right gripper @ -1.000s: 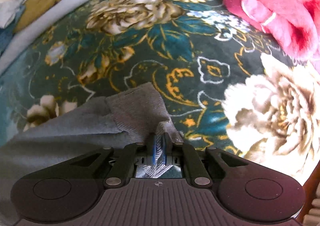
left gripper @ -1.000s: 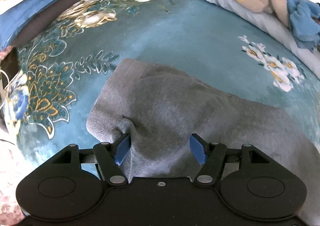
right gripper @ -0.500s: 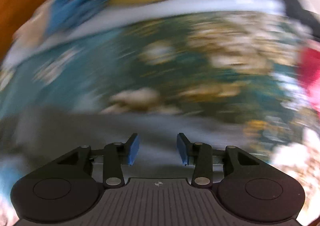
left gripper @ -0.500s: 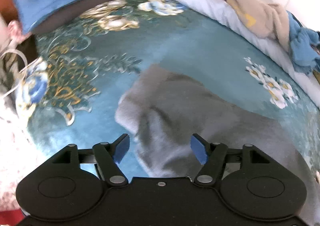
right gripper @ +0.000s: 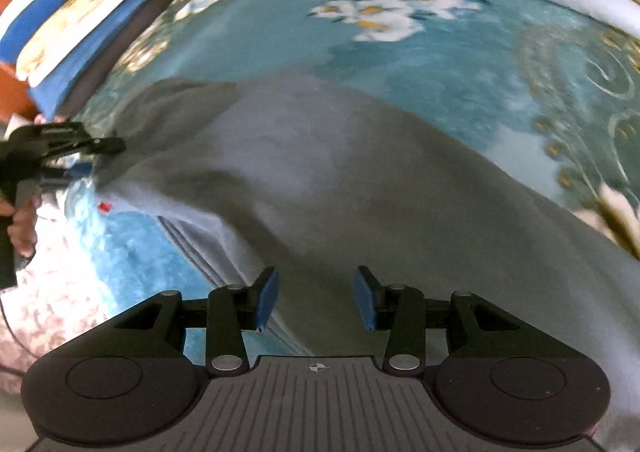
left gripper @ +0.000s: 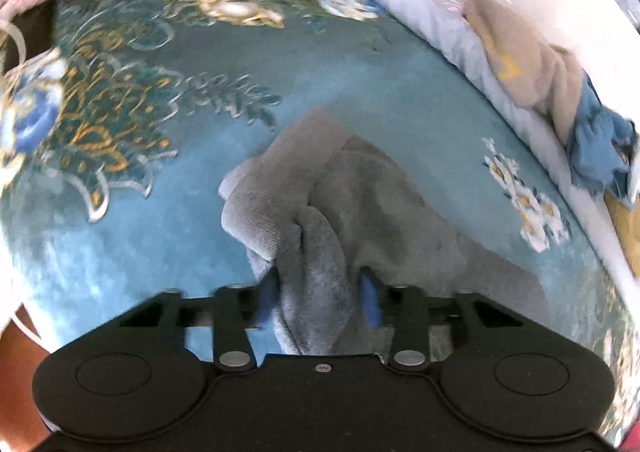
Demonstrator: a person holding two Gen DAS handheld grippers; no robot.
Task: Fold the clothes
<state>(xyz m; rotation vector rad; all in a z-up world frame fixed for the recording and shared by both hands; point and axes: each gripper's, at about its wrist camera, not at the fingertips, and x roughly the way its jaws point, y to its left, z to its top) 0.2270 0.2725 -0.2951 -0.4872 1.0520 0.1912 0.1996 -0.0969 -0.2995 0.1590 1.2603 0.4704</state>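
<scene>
Your left claw [left gripper: 318, 294] had just clenched on a bunched fold of the soft grey knit garment [left gripper: 360, 188] at lower centre, while your right claw [right gripper: 316, 298], newly released, hovered empty, so refolding could begin.

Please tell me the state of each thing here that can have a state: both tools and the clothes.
left tool: closed on a bunched fold of the grey garment
right tool: open, holding nothing, over the grey garment
grey garment: crumpled on the bed cover, not folded
</scene>
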